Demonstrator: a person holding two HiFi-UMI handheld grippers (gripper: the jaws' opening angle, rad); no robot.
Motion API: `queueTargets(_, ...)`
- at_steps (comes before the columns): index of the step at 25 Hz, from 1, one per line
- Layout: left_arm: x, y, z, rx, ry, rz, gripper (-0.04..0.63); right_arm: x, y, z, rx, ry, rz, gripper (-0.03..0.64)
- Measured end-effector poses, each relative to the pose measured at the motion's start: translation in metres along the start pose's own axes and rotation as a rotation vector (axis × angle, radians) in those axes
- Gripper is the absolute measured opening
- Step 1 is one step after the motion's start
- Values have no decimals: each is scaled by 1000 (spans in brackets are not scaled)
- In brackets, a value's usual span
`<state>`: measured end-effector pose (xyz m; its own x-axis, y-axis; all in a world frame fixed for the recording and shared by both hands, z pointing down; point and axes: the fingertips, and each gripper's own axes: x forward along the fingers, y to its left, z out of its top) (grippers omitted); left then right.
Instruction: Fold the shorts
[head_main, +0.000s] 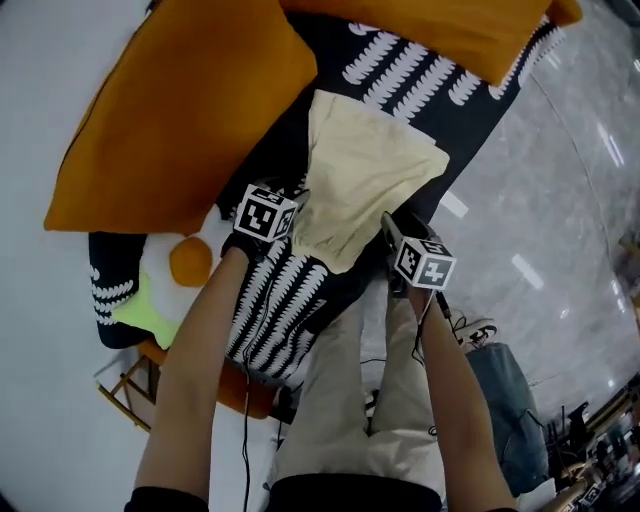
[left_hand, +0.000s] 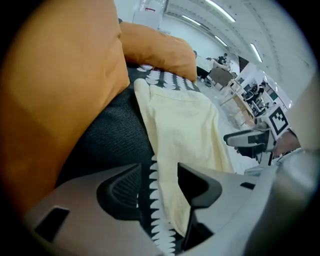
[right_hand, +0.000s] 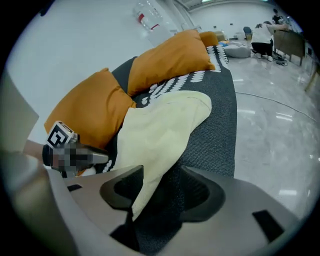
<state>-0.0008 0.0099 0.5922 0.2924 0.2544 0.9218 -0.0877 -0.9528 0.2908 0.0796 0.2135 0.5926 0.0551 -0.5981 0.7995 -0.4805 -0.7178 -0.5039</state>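
Observation:
The pale yellow shorts (head_main: 365, 185) lie folded into a long strip on a dark sofa cover (head_main: 290, 290) with a white leaf pattern. My left gripper (head_main: 292, 214) hovers at the near left corner of the shorts. Seen from the left gripper view (left_hand: 159, 187), its jaws stand apart over the shorts' edge (left_hand: 185, 125) and the patterned cover, pressing on nothing. My right gripper (head_main: 392, 232) is at the near right corner. Its jaws (right_hand: 162, 192) are also apart, with the tip of the shorts (right_hand: 160, 130) lying loose between them.
Two orange cushions (head_main: 190, 100) (head_main: 450, 25) flank the far end of the shorts. A fried-egg plush (head_main: 180, 265) sits left of my left arm. Shiny grey floor (head_main: 560, 200) runs along the right, with a blue bag (head_main: 510, 400) and shoes (head_main: 475, 330) near the person's legs.

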Motion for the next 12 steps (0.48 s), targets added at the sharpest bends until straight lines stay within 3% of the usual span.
queueTargets(7,64,-23,9,-54,58,-9,304,34,4,0,-21,43,32,252)
queueTargets(10,68,-21,17,-52,57,-1,288,44,-5,7,4,22,5,251)
queueTargets(12,59,-20,23,-55,21,-17,238,46,-6,10,39,11,-20,243)
